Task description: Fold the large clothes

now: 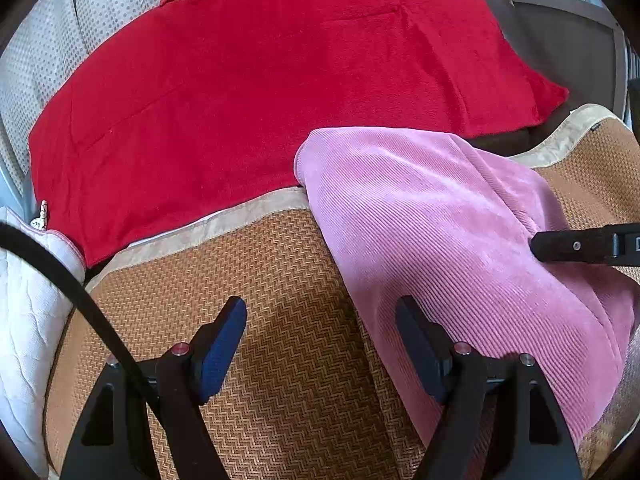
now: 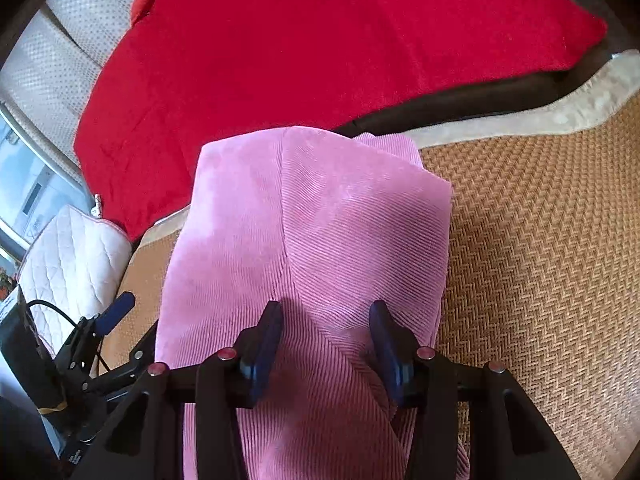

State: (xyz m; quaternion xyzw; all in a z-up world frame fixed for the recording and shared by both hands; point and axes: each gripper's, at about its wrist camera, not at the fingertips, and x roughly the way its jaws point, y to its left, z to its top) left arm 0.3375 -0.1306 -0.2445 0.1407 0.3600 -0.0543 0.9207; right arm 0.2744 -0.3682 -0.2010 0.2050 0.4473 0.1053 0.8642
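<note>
A pink ribbed garment (image 1: 420, 208) lies folded into a long strip on a woven tan mat (image 1: 260, 248). My left gripper (image 1: 320, 308) hovers open over bare mat, its right finger at the garment's left edge. In the right wrist view the same garment (image 2: 320, 220) runs away from me, with a crease down its middle. My right gripper (image 2: 326, 308) sits low on its near part, jaws half-closed with a raised fold of fabric between them. The pads do not visibly pinch it. One right finger (image 1: 576, 246) shows in the left wrist view, resting on the pink cloth.
A large red blanket (image 1: 260, 80) covers the surface behind the mat (image 2: 540, 260). A white quilted cushion (image 1: 24, 320) lies at the left, beside a beige dotted sofa back (image 1: 40, 48). My left gripper's blue finger (image 2: 116, 312) shows at the left of the right wrist view.
</note>
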